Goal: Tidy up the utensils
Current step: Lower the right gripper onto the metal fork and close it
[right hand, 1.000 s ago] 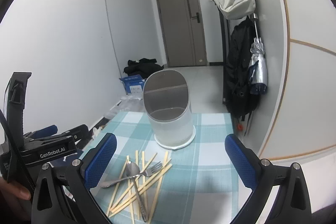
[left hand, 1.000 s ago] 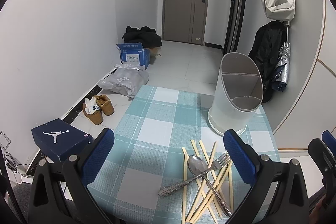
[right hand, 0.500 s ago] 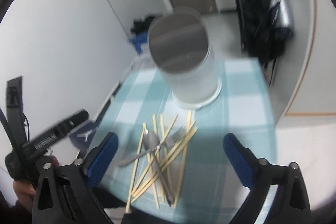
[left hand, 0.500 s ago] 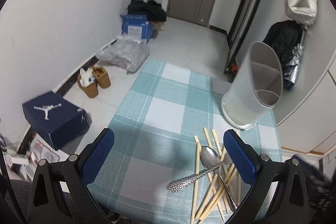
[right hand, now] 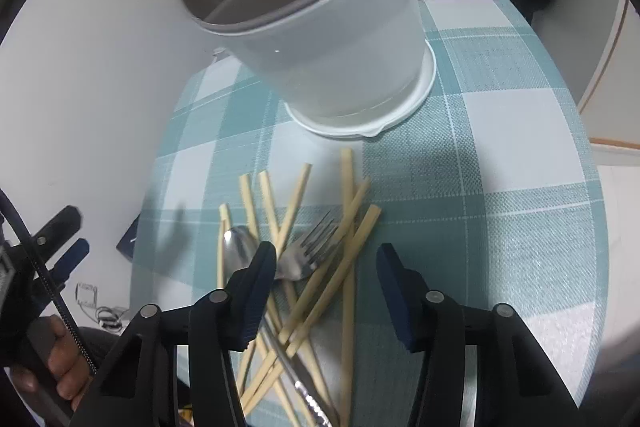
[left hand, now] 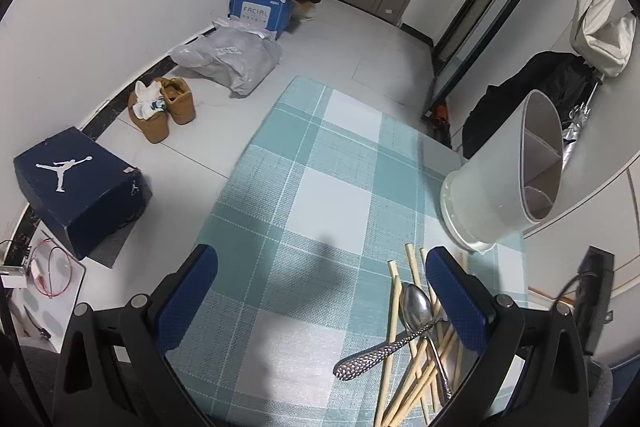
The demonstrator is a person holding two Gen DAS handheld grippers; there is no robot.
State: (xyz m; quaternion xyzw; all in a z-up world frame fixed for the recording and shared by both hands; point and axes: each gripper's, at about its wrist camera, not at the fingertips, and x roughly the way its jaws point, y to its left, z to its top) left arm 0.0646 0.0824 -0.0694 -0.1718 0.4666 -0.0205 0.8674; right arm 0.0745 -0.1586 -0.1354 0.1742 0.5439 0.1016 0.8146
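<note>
Several wooden chopsticks (right hand: pixel 348 187), a fork (right hand: pixel 308 251) and a spoon (right hand: pixel 240 247) lie crossed in a pile on the checked tablecloth (right hand: pixel 500 155). Behind them stands a white divided utensil holder (right hand: pixel 320 27) with nothing in it. My right gripper (right hand: pixel 326 279) hangs just above the pile, pointing steeply down. Its jaws are closing, with the fork and chopsticks under the gap and neither pad pressing on them. My left gripper (left hand: pixel 320 291) is open over bare cloth, left of the pile. Its right finger (left hand: pixel 456 299) covers part of the spoon (left hand: pixel 418 307) and chopsticks (left hand: pixel 394 307).
The holder (left hand: pixel 500 187) stands near the table's right edge by a wall. On the floor to the left are a dark shoe box (left hand: pixel 76 187), brown shoes (left hand: pixel 164 107), a grey bag (left hand: pixel 232 63) and a blue carton (left hand: pixel 260 7). A hand (right hand: pixel 60 367) holds the left gripper.
The right gripper dropped towards the pile, tipped downward, and its jaws narrowed a lot. The left gripper also tilted down and came nearer the table, still wide open.
</note>
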